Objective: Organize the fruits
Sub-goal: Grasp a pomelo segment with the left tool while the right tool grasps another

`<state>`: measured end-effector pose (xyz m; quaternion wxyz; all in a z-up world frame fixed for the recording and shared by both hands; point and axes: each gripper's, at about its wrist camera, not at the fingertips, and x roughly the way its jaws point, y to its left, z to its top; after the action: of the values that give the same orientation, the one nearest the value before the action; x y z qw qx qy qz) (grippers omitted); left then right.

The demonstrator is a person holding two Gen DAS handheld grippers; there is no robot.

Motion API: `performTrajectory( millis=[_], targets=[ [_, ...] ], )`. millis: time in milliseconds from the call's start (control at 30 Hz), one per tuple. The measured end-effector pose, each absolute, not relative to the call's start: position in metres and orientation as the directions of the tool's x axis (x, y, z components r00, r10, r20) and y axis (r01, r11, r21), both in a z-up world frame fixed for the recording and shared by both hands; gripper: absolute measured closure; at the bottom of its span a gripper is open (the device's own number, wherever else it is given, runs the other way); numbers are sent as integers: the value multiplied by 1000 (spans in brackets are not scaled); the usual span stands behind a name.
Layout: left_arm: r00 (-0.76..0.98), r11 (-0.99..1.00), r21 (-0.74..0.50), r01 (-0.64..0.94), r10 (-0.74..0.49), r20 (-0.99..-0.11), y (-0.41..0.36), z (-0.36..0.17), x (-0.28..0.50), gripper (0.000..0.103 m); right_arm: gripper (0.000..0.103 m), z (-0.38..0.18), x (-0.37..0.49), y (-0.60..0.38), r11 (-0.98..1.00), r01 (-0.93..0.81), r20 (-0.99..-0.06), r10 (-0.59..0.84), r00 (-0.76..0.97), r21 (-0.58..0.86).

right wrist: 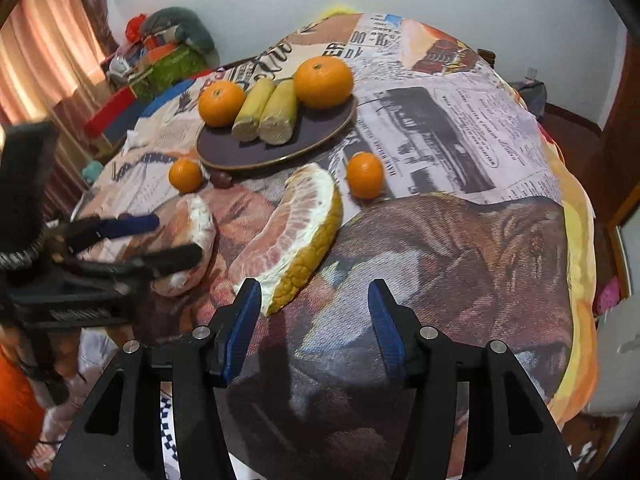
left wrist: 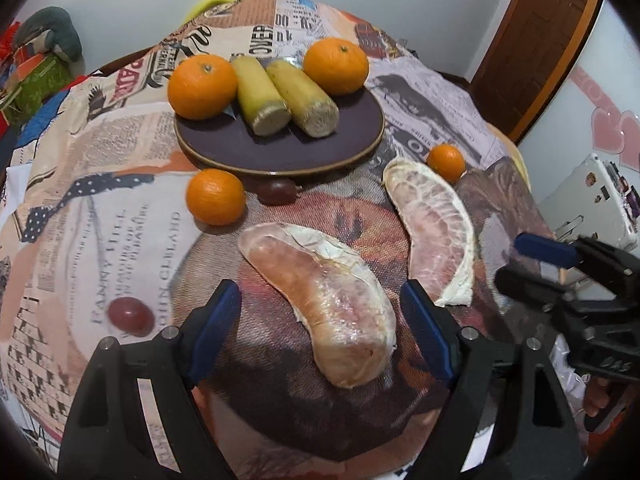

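Note:
A dark plate (left wrist: 280, 152) (right wrist: 248, 152) holds two oranges (left wrist: 202, 86) (left wrist: 336, 65) and two yellow cane pieces (left wrist: 262, 94). Two small oranges (left wrist: 215, 197) (left wrist: 446, 161) and two dark grapes (left wrist: 131, 316) (left wrist: 278, 191) lie on the cloth. A peeled pomelo segment (left wrist: 332, 304) lies between the open fingers of my left gripper (left wrist: 320, 304), not squeezed. A pomelo wedge with rind (right wrist: 292, 240) (left wrist: 436, 232) lies just ahead and left of my open, empty right gripper (right wrist: 316, 312).
The round table is covered by a printed newspaper-pattern cloth (right wrist: 460, 128). Clutter and a curtain (right wrist: 48, 52) stand at the far left. A door (left wrist: 536, 40) and a white appliance (left wrist: 592, 196) are to the right.

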<state>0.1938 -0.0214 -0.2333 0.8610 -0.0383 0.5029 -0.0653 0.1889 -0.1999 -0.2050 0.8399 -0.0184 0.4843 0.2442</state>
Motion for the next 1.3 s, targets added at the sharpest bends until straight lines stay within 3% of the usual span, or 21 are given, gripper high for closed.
performTrajectory(
  millis=[500,633,700,800,933,1067,1233,1300],
  targets=[
    [498,985,-152,80,-171,-850,12,-230,168,38,46,-225,225,-164,882,-409,-834,399,382,235],
    [486,983,-159,87,-181,-855,12,-230,170,39,34,-230,228,-151,888,-417,-834,371,407,192],
    [486,984,-148,97,-177,-856,9,-231,174,39,34,-232,228,-145,891,-426,-837,351,420,159],
    [478,985,-138,104,-171,-861,6,-234,181,39,37,-235,226,-138,885,-459,-837,311,450,82],
    [472,986,-127,111,-165,-866,1,-238,194,39,51,-234,226,-151,880,-460,-827,343,445,118],
    [477,986,-121,115,-161,-864,-2,-241,203,41,55,-231,224,-160,876,-459,-822,366,437,145],
    [478,985,-108,136,-161,-863,-6,-240,205,59,55,-228,217,-164,876,-454,-816,378,438,162],
    [474,984,-107,139,-161,-866,-7,-238,204,60,55,-227,218,-166,876,-443,-811,393,432,189]
  ],
)
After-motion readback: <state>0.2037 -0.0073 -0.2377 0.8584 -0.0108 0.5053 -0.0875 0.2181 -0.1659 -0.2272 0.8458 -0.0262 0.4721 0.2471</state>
